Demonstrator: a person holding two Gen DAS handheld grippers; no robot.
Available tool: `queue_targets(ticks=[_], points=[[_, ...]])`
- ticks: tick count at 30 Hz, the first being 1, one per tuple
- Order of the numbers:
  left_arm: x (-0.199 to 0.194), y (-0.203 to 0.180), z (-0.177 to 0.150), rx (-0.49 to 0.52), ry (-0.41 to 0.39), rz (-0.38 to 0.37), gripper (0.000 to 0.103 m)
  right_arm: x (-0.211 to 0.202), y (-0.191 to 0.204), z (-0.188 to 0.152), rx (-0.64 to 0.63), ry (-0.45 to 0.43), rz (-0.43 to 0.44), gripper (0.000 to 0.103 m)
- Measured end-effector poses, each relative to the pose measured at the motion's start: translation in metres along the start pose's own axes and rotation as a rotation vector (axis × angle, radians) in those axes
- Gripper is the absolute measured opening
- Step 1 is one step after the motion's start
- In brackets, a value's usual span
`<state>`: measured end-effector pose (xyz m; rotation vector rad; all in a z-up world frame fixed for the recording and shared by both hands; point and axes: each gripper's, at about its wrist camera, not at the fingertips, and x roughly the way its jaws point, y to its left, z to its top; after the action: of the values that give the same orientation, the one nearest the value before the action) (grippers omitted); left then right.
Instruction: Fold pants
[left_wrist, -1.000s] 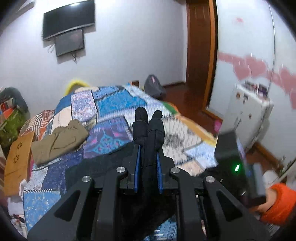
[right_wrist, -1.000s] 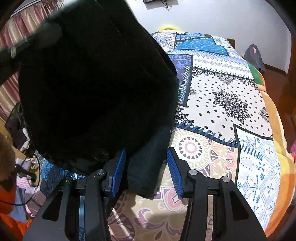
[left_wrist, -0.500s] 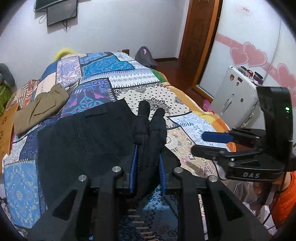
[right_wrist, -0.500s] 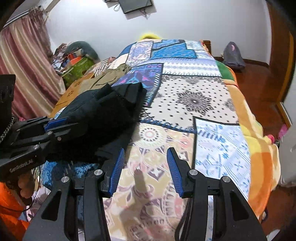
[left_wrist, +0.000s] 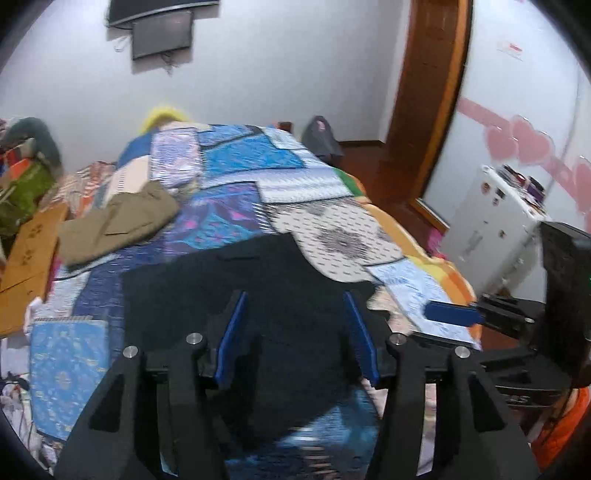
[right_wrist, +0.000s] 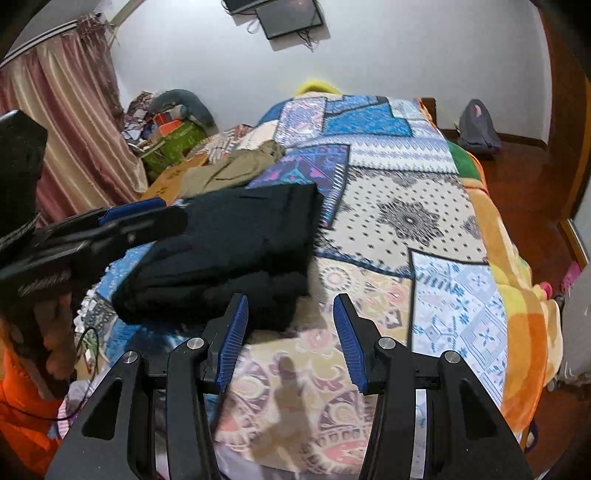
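Observation:
The black pants (right_wrist: 236, 243) lie in a folded heap on the patchwork bedspread (right_wrist: 424, 221), toward the bed's near left side. In the left wrist view the same black pants (left_wrist: 229, 280) spread below my left gripper (left_wrist: 294, 295). Its jaws are opening, the blue pads stand apart and press on nothing, and the cloth lies under the gap. From the right wrist view the left gripper (right_wrist: 162, 214) hovers over the heap's left edge. My right gripper (right_wrist: 291, 299) is open and empty, just right of the heap's near corner, above bare bedspread. It also shows as the right gripper (left_wrist: 450, 314) at the bed's right edge.
A khaki garment (left_wrist: 118, 225) lies folded further up the bed on the left, beside a cardboard piece (left_wrist: 29, 254). A white cabinet (left_wrist: 491, 229) stands right of the bed, a grey backpack (right_wrist: 478, 125) on the floor beyond. Curtain (right_wrist: 74, 129) and clutter fill the left.
The left gripper, shut on a bunch of black cloth a second ago, has opened and let it drop onto the heap. The right gripper has drawn back from the pants and stayed open.

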<state>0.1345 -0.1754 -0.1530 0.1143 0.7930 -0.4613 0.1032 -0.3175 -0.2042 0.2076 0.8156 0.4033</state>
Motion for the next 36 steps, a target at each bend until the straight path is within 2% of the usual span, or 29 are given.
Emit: queue_targets(ticks=[8, 11, 12, 16, 19, 22, 27, 29, 32, 36], points=[[0.021, 0.077, -0.006, -0.061, 0.054, 0.157, 0.054, 0.028, 0.028, -0.002, -0.051, 0.037, 0.055, 0.049], [0.039, 0.104, -0.017, -0.057, 0.09, 0.295, 0.054, 0.046, 0.022, -0.006, -0.03, 0.042, 0.054, 0.054], [0.047, 0.111, -0.021, -0.06, 0.114, 0.318, 0.054, 0.053, 0.019, -0.006, -0.02, 0.055, 0.056, 0.056], [0.071, 0.129, -0.049, -0.095, 0.183, 0.31, 0.054, 0.063, 0.014, -0.003, -0.042, 0.064, 0.028, 0.056], [0.068, 0.123, -0.059, -0.107, 0.164, 0.324, 0.054, 0.071, 0.008, 0.005, -0.069, 0.074, 0.006, 0.056], [0.06, 0.12, -0.066, -0.16, 0.153, 0.286, 0.054, 0.087, -0.013, 0.017, -0.043, 0.092, -0.002, 0.059], [0.05, 0.11, -0.069, -0.223, 0.154, 0.211, 0.054, 0.104, -0.031, 0.035, -0.018, 0.089, -0.023, 0.059], [0.046, 0.102, -0.071, -0.202, 0.145, 0.193, 0.054, 0.11, -0.031, 0.043, -0.039, 0.079, -0.068, 0.059], [0.039, 0.098, -0.067, -0.164, 0.143, 0.194, 0.054, 0.109, -0.028, 0.049, -0.04, 0.077, -0.089, 0.059], [0.026, 0.122, -0.052, -0.175, 0.104, 0.24, 0.055, 0.084, -0.024, 0.048, -0.015, 0.055, -0.073, 0.059]])
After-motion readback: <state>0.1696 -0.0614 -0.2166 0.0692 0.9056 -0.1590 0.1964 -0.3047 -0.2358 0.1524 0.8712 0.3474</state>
